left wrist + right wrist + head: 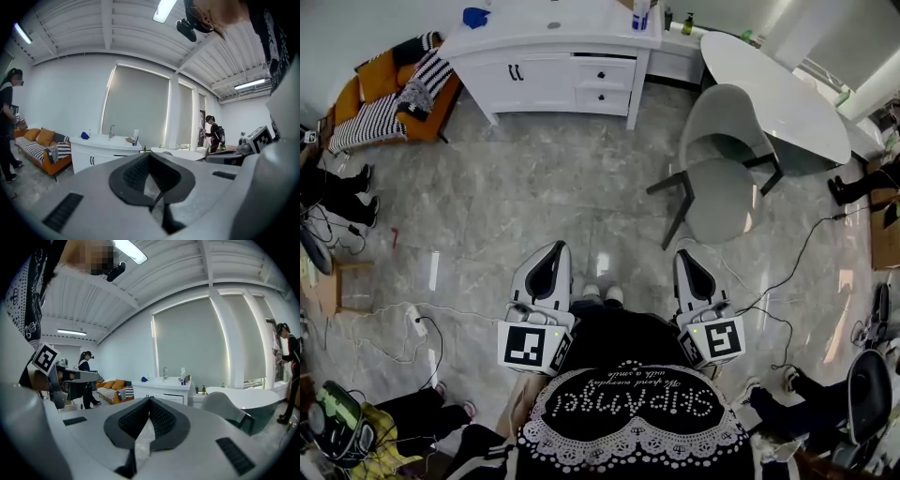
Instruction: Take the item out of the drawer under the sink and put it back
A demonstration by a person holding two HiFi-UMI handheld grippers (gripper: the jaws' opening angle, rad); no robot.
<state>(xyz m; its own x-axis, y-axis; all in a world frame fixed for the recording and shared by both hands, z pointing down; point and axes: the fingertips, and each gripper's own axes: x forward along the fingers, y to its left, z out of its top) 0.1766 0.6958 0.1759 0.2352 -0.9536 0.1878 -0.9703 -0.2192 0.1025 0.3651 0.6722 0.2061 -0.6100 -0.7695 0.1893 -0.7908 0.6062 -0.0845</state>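
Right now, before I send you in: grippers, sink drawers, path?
Left gripper and right gripper shut, empty. Sink cabinet ahead across the floor, drawers closed, item unseen. Grey chair off to the right of the path.

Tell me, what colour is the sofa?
Orange, the sofa, with a black-and-white striped blanket on it. The head view shows it best.

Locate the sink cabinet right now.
Head view, top centre: the white sink cabinet stands against the far wall, with the orange sofa to its left and the oval table to its right.
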